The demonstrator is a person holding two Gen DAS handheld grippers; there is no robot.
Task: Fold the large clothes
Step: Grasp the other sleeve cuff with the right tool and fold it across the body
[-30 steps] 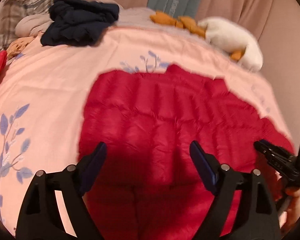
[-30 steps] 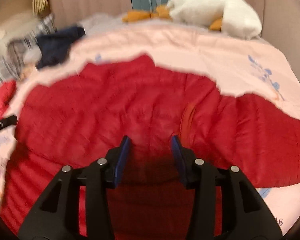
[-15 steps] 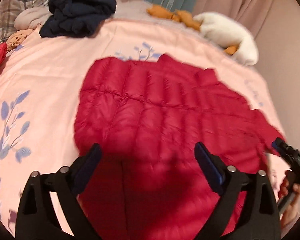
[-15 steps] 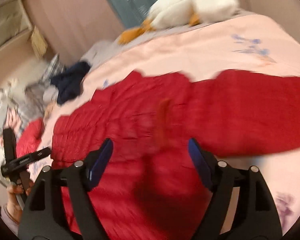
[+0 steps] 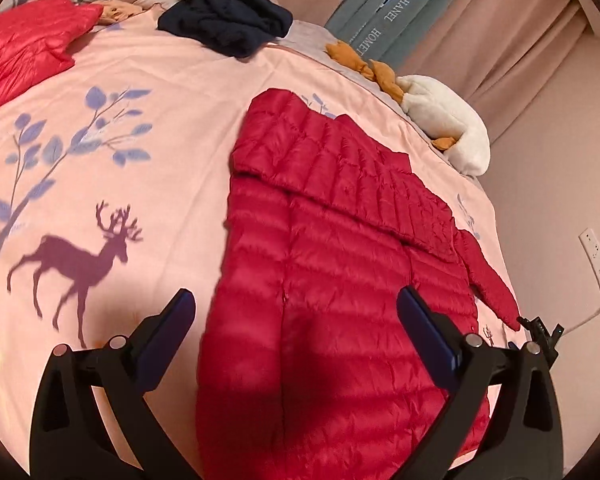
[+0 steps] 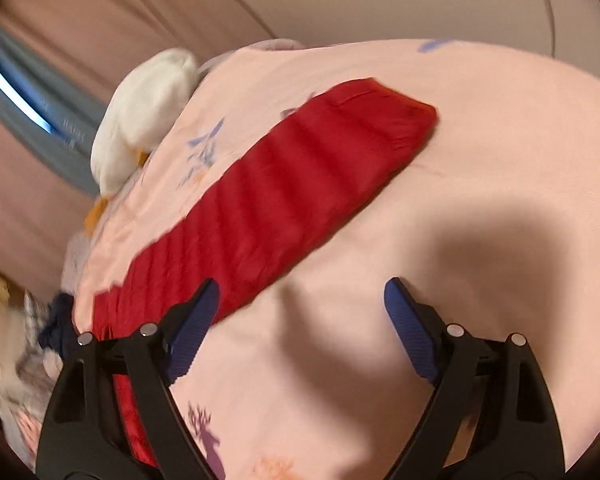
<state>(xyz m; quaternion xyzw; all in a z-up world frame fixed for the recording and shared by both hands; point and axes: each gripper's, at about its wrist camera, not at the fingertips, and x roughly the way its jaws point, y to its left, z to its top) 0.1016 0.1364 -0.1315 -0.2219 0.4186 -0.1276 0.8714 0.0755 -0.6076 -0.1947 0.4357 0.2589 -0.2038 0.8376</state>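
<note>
A red quilted down jacket [image 5: 340, 264] lies flat on the pink bedspread [image 5: 148, 80], one sleeve folded across its upper body. My left gripper [image 5: 296, 316] is open and empty, hovering over the jacket's lower part. In the right wrist view the jacket's other sleeve [image 6: 284, 196] stretches out over the bedspread [image 6: 480, 152]. My right gripper [image 6: 300, 320] is open and empty, above the bedspread just beside that sleeve. The right gripper's tip also shows at the jacket's right edge in the left wrist view [image 5: 540, 332].
A dark navy garment pile [image 5: 228, 20], another red jacket [image 5: 24, 48] and plaid bedding lie at the bed's far side. A white plush goose [image 5: 448, 128] lies by the curtains; it also shows in the right wrist view [image 6: 144, 112]. A wall with a socket [image 5: 598, 264] is at the right.
Both grippers have pulled back and swung. The right gripper opened wide and turned right toward the outstretched sleeve. The left gripper rose and turned, showing more of the bed.
</note>
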